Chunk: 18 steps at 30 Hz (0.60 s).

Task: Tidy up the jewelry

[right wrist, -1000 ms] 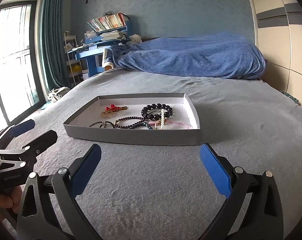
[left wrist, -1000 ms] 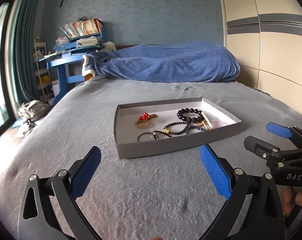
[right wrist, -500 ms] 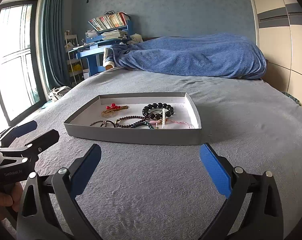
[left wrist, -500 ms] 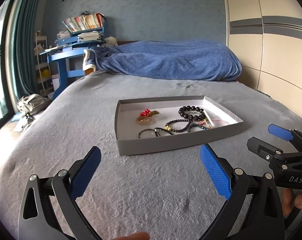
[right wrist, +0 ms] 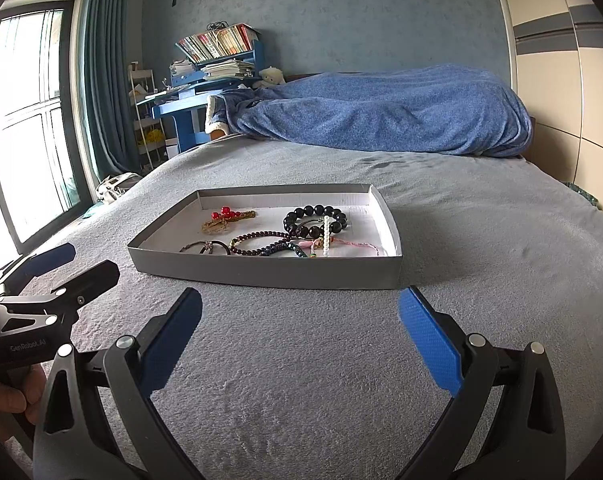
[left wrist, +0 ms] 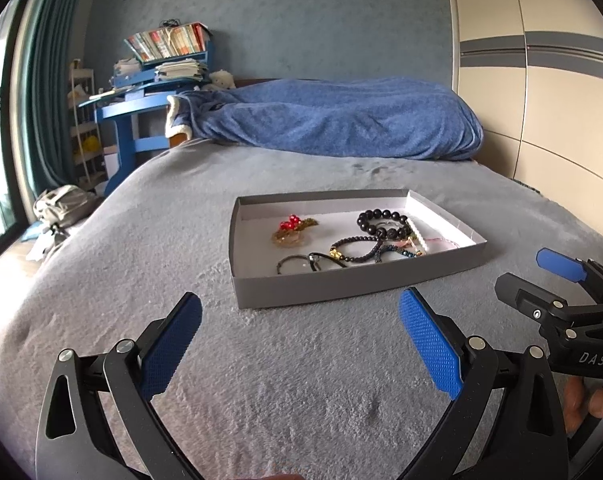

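Bed (right wrist: 481, 240): grey cover, carries the tray.
Tray (right wrist: 261, 276): dead ahead of both, long axis crosswise.
Left hand-held gripper (left wrist: 301, 340): jaws apart, empty, well short.
Right hand-held gripper (right wrist: 301, 340): apart, empty, similarly far.
Bracelets (right wrist: 315, 220): clustered in tray's right half, toward the right gripper.

You're facing a blue textured wall (right wrist: 361, 20); a grey bedspread (right wrist: 481, 240) fills the room, blue blanket (right wrist: 401, 116) heaped behind, blue desk (right wrist: 181, 108) stacked with books (right wrist: 217, 42), daylight through the window (right wrist: 25, 120) beside teal curtains (right wrist: 105, 80).
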Motion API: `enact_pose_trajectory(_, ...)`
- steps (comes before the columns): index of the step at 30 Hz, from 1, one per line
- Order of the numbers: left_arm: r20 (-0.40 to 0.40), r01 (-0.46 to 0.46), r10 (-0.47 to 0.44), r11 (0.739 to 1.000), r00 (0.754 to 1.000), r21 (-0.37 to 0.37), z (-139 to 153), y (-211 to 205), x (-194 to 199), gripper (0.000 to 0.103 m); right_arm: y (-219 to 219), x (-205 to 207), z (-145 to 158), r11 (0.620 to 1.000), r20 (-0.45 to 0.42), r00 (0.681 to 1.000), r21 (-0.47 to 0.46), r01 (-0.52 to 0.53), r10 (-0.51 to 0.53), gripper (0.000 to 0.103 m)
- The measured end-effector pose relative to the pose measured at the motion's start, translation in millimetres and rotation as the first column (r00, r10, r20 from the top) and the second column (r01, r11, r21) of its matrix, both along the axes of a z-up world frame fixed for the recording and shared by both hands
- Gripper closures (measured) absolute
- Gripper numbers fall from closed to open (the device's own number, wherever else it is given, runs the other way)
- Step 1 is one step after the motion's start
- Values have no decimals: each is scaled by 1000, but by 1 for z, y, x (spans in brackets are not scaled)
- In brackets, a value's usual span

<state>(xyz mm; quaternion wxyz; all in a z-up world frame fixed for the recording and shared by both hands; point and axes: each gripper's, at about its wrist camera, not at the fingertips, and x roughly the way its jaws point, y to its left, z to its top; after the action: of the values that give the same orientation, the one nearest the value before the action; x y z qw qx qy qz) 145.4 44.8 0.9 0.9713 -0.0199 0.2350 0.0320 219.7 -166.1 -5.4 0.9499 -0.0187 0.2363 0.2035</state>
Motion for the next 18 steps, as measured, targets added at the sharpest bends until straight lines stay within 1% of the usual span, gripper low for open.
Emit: enact_pose_trajectory(18,-3,1,-1,1000,1000,3,-2,-1,1,5,0,0,0,1000,0,1000,-3,-3,3,6)
